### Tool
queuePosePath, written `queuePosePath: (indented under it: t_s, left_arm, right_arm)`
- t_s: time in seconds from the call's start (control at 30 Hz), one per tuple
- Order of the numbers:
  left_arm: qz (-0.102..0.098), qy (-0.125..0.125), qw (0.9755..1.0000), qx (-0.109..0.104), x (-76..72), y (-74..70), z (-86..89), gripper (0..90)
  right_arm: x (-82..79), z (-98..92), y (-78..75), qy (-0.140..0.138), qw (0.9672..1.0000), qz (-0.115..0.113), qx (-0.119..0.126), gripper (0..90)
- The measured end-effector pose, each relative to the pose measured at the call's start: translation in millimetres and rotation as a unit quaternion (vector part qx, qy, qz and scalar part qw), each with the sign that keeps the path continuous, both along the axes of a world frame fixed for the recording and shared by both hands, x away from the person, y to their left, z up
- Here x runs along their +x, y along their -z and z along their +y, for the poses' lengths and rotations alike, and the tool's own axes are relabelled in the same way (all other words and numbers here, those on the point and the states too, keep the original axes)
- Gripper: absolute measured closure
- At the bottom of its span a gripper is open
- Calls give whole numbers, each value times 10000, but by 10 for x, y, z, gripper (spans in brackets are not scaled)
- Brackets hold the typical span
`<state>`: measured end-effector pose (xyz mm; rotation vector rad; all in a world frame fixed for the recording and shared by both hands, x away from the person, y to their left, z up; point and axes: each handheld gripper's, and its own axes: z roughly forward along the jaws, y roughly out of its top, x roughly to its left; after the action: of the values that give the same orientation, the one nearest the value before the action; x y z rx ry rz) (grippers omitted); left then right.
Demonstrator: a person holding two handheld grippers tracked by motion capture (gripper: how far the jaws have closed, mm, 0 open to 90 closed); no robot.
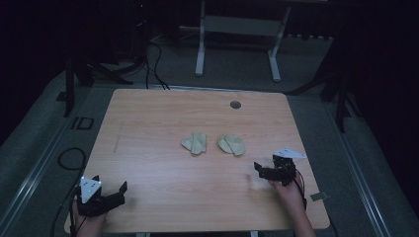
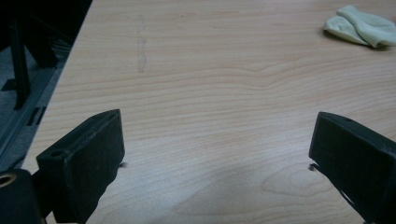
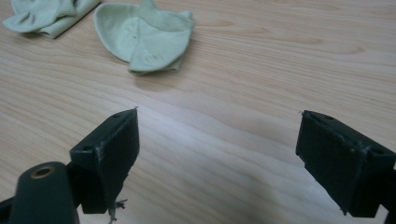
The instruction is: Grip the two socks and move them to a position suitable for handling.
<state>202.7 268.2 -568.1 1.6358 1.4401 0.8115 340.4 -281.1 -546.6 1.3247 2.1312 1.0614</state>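
High view. Two folded pale cloth pieces lie near the middle of the table (image 1: pixel 148 123), just short of the round grommet hole (image 1: pixel 235 104) at the far edge. The left cloth (image 1: pixel 194 143) and right cloth (image 1: pixel 232 144) lie near each other but apart. The right gripper (image 1: pixel 267 170) sits nearer the person than the right cloth and to its right; the left gripper (image 1: pixel 111 195) is well apart from both cloths, toward the near left corner. Risk, in my judgement: the cloths are thin and flat, so a jaw coming in too high would slide over the fold, and one coming in too low would scrape the wood and push the piece away instead of lifting it. A pinch on the top layer alone would likely unfold it.

Left gripper view. The left gripper (image 2: pixel 217 154) has its jaws spread wide, nothing between them, bare wood beneath. The left cloth (image 2: pixel 362 27) lies far ahead and to the right, untouched.

Right gripper view. The right gripper (image 3: pixel 217 149) is likewise released, jaws wide, holding and touching nothing. The right cloth (image 3: pixel 145 35) lies ahead, left of the jaw line; the left cloth (image 3: pixel 46 14) is just beyond it. Approaching straight ahead would probably miss to the right.
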Motion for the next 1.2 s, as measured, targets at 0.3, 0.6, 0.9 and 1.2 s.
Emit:
queuePosePath:
  t_s: [0.3,0.6,0.9,1.2]
  left_arm:
    - [243,107,9996,-132,15,9,-13,35]
    - [284,244,9991,-192,9,14,-22,35]
    - [335,323,9988,-129,10,16,-42,35]
    - [337,319,9987,-191,14,24,-22,36]
  right_arm:
    - [227,322,-73,-271,9995,147,-30,136]
    - [459,650,-189,-475,9988,120,17,206]
    - [700,961,-186,-557,9983,165,-107,302]
    - [881,1166,9,-456,9979,333,-323,332]
